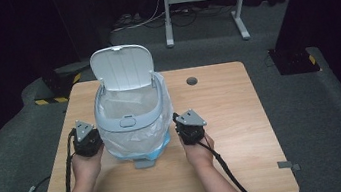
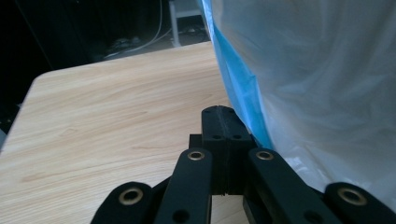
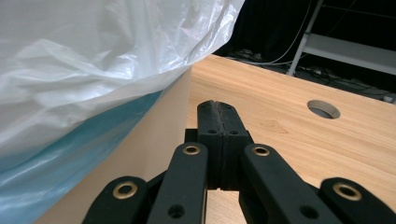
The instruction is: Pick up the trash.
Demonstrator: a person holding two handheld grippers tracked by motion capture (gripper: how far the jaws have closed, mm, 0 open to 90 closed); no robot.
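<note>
Each hand holds a black gripper, the left gripper [image 1: 88,138] and the right gripper [image 1: 189,126], each topped by a grey three-cornered plate with small dark fastener holes. A black cable trails back from each along a bare, sleeveless forearm. Up close, the black link arms carry brass-ringed pivots and small screw holes.

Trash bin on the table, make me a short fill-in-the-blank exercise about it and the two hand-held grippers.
1. The lid of the trash bin stands ____.
2. The bin is lined with a white plastic ____.
3. The left hand-held gripper and the right hand-held gripper both have their jaws ____.
4. The bin sits ____ the two hand-held grippers on the wooden table.

Missing words: open; bag; shut; between
</note>
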